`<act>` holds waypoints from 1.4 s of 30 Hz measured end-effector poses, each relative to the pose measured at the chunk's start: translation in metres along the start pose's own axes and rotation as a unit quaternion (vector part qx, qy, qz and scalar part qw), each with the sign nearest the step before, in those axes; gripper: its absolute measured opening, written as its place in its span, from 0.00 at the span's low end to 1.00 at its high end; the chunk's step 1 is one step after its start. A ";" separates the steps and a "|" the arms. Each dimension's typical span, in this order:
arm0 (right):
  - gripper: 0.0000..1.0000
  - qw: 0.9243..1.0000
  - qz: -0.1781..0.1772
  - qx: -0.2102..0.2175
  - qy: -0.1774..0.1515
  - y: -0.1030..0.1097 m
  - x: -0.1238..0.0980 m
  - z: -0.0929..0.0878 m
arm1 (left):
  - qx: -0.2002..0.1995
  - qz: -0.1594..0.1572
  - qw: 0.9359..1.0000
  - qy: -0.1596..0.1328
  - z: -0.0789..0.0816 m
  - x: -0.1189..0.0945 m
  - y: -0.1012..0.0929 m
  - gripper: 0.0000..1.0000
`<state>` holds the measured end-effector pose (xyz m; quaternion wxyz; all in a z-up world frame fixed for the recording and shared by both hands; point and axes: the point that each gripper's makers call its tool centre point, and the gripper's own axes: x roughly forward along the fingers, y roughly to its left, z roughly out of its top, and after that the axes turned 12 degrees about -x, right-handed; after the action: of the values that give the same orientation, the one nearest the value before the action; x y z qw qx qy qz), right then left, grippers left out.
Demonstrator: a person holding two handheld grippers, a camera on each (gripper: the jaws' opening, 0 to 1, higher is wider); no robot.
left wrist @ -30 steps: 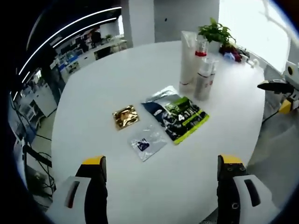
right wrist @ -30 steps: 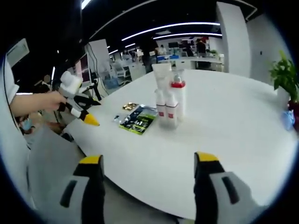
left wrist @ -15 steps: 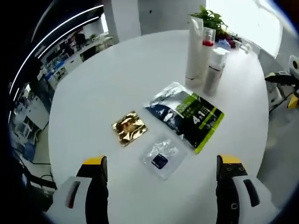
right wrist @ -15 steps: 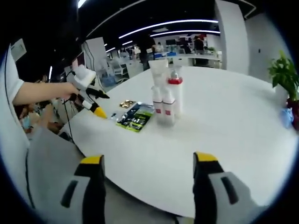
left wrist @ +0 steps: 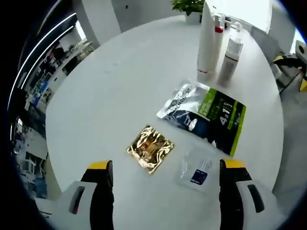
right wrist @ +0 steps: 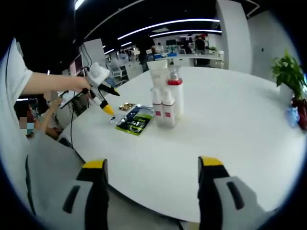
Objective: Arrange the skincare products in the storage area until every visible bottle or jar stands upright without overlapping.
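A tall white tube (left wrist: pixel 206 43), a red-capped bottle (left wrist: pixel 219 29) and a white pump bottle (left wrist: pixel 229 60) stand upright together at the far side of the round white table (left wrist: pixel 120 81). Flat on the table lie a green and dark pouch (left wrist: pixel 207 113), a gold sachet (left wrist: pixel 150 148) and a clear sachet (left wrist: pixel 198 170). My left gripper (left wrist: pixel 166 165) hovers open above the two sachets, touching nothing. My right gripper (right wrist: pixel 152 163) is open at the table's near edge, well short of the bottle cluster (right wrist: pixel 165 96) and the pouch (right wrist: pixel 134 120). A hand holds the left gripper (right wrist: pixel 113 101) over the sachets.
A potted plant (right wrist: pixel 288 76) stands at the table's far right edge, with small coloured items beside it. A person's trouser leg (right wrist: pixel 48 172) lies below the table's left edge. Office desks and ceiling lights fill the background. Bare table top (right wrist: pixel 230 124) spreads right of the bottles.
The left gripper has moved forward over the table and now looks down on the sachets, which appear closer. The right gripper has hardly moved. Both stayed open.
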<state>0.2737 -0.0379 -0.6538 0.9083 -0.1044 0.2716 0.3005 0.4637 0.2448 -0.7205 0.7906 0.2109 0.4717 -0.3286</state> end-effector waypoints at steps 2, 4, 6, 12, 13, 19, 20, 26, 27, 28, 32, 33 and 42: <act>0.77 1.000 -0.002 0.001 0.001 -0.001 0.000 0.000 | 0.012 -0.007 1.000 0.009 0.000 0.003 0.000 0.86; 0.77 1.000 -0.004 0.003 0.001 -0.001 0.000 0.000 | 0.021 -0.013 1.000 0.018 0.002 0.009 0.002 0.84; 0.77 1.000 -0.006 0.004 0.002 -0.002 0.000 -0.001 | 0.029 -0.017 0.999 0.028 0.004 0.013 0.006 0.83; 0.77 1.000 -0.011 0.005 0.004 -0.004 0.000 -0.002 | 0.046 -0.036 0.997 0.047 0.011 0.024 0.011 0.75; 0.77 1.000 -0.013 0.004 0.004 -0.005 -0.001 -0.002 | 0.050 -0.040 0.997 0.050 0.011 0.026 0.011 0.74; 0.77 1.000 -0.020 0.007 0.007 -0.008 -0.001 -0.003 | 0.073 -0.051 0.993 0.077 0.009 0.037 0.013 0.67; 0.77 1.000 -0.020 0.007 0.008 -0.008 -0.001 -0.003 | 0.076 -0.053 0.992 0.081 0.009 0.038 0.013 0.65; 0.76 1.000 -0.022 0.003 0.012 -0.008 0.000 -0.005 | 0.078 -0.074 0.990 0.093 0.009 0.040 0.010 0.59; 0.76 1.000 -0.022 0.003 0.012 -0.008 0.000 -0.005 | 0.076 -0.079 0.989 0.095 0.008 0.040 0.009 0.59; 0.76 1.000 -0.022 0.003 0.013 -0.008 0.000 -0.005 | 0.078 -0.077 0.990 0.094 0.009 0.039 0.010 0.58; 0.76 1.000 -0.022 0.002 0.014 -0.008 0.000 -0.005 | 0.073 -0.076 0.990 0.091 0.011 0.039 0.015 0.51; 0.76 1.000 -0.022 0.002 0.014 -0.008 0.000 -0.005 | 0.070 -0.075 0.991 0.090 0.012 0.039 0.015 0.46; 0.76 1.000 -0.021 0.000 0.013 -0.008 0.000 -0.005 | 0.093 -0.083 0.987 0.098 0.012 0.030 0.006 0.36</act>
<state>0.2763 -0.0457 -0.6577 0.9107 -0.1141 0.2816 0.2797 0.4853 0.2315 -0.7418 0.6874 0.2745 0.5303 -0.4134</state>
